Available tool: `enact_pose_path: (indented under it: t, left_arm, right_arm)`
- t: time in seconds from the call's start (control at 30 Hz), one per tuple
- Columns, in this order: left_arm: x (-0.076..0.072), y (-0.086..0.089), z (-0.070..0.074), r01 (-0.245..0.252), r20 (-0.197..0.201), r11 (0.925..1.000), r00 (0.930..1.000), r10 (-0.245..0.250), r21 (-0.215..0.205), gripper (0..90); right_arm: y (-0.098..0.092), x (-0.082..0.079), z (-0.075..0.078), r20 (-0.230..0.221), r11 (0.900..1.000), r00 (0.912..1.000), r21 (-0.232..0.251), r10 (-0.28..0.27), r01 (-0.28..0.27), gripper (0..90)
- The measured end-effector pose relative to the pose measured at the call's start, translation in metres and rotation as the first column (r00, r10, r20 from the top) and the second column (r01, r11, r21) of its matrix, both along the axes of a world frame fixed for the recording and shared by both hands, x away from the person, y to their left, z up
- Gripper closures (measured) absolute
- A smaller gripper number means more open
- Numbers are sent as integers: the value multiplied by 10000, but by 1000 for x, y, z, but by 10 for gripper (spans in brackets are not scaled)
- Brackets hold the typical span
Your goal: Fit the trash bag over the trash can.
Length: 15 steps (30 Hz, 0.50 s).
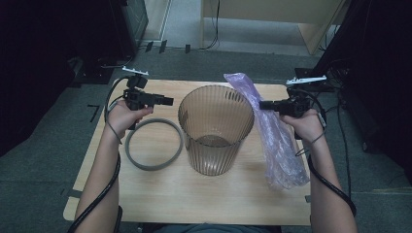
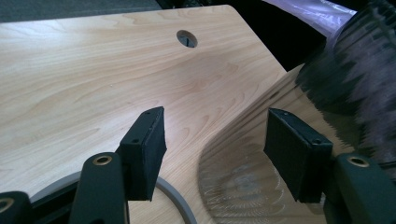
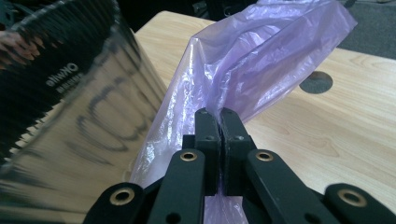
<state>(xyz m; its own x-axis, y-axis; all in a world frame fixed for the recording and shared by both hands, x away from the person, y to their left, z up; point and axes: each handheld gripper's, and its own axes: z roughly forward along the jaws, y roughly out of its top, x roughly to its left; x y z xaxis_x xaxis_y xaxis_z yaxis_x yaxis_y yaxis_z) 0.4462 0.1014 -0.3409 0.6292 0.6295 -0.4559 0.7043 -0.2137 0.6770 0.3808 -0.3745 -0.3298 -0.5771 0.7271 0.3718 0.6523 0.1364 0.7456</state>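
Our right gripper (image 3: 221, 122), clamped on the thin purple plastic bag (image 1: 274, 131), lies just right of the ribbed smoky translucent bin (image 1: 215, 131); the left gripper (image 2: 215, 154) stands apart.

Left tongs (image 2: 215, 154) gape wide; right tongs (image 3: 221, 122) are pinched together.

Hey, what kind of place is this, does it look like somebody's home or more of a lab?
Probably a lab or office workspace set up for recording, not a home. A bare wooden table stands on grey carpet, cables trail across the floor, and dark equipment lines both sides. The person holds cabled grippers, the right gripper pinching a purple plastic bag.
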Motion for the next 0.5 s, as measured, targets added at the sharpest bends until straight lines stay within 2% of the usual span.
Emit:
enact_pose_path:
  t: [0.07,0.23,0.5]
  left_arm:
    - [-3,0,5,12,25,10000,10000,-12,-95,377]
    - [-11,-4,11,136,65,9999,9999,-136,52,370]
    - [-27,-4,29,165,555,9996,9983,-153,-208,366]
  right_arm:
    - [0,-3,3,84,10000,10000,80,54,-55,891]
    - [2,-11,8,159,9995,9994,35,312,-312,887]
    - [1,-25,22,393,9970,9968,291,701,-713,887]
